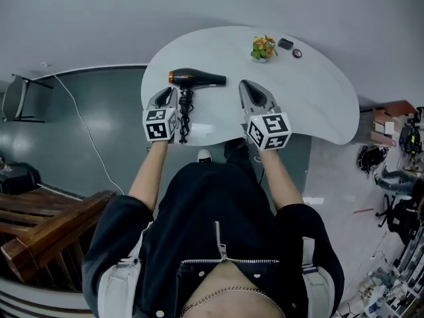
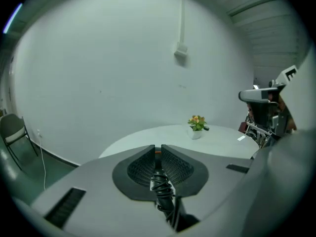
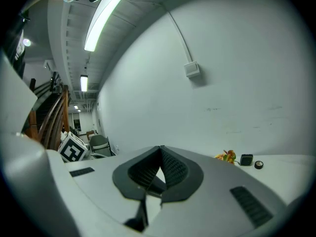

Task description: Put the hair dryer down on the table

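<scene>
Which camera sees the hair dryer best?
The head view: the whole hair dryer shows there. The left gripper view shows only its cord-wrapped handle between the jaws; the right gripper view shows none of it.

No text can be read (anywhere).

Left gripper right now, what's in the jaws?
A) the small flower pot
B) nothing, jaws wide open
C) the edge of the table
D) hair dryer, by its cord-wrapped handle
D: in the left gripper view the left gripper has its jaws closed on the cord-wrapped handle of the hair dryer, and the head view shows the dryer's black body sticking out sideways at that gripper's tips.
</scene>
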